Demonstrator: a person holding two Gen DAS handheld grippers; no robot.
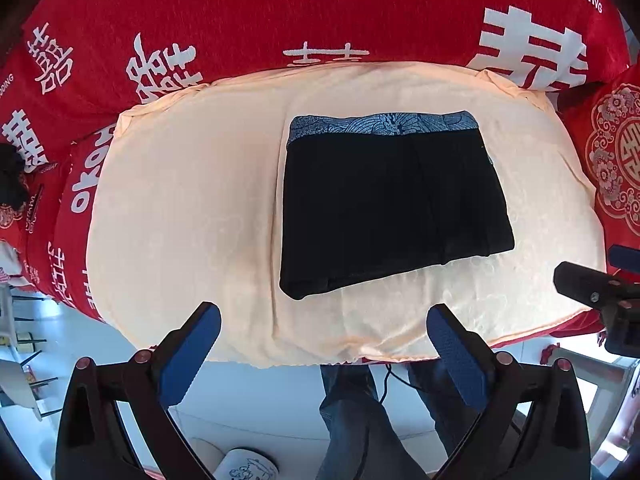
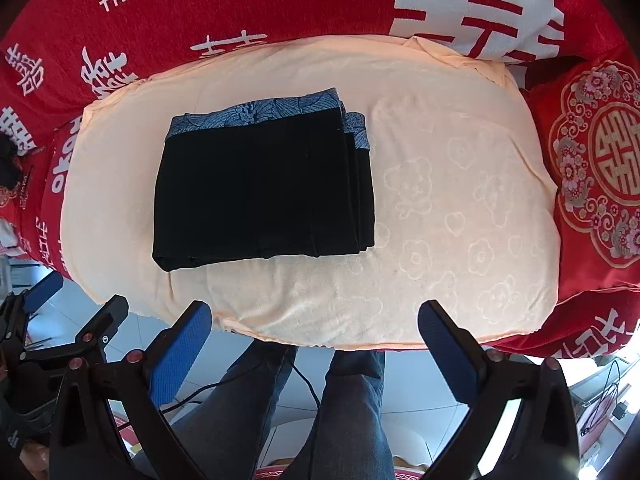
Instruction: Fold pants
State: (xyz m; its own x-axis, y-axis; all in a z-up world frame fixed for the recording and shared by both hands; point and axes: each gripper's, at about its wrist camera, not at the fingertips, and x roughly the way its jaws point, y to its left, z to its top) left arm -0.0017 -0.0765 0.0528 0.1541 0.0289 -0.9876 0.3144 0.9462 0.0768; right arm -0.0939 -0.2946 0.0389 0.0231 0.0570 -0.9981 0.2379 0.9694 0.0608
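The black pants (image 1: 384, 208) with a blue patterned waistband lie folded in a compact rectangle on a peach towel (image 1: 192, 200). In the right wrist view the pants (image 2: 260, 192) sit left of centre, with stacked layers showing at their right edge. My left gripper (image 1: 324, 320) is open and empty, held back over the towel's near edge, apart from the pants. My right gripper (image 2: 316, 316) is open and empty too, also near the front edge. The right gripper shows at the right edge of the left wrist view (image 1: 600, 292), and the left gripper at the lower left of the right wrist view (image 2: 76, 308).
The towel (image 2: 460, 220) covers a red bedspread (image 1: 280, 12) with white lettering. A red embroidered cushion (image 2: 600, 168) lies at the right. The person's jeans-clad legs (image 2: 320, 420) and a black cable (image 2: 304, 380) are below the bed edge. The floor is pale tile.
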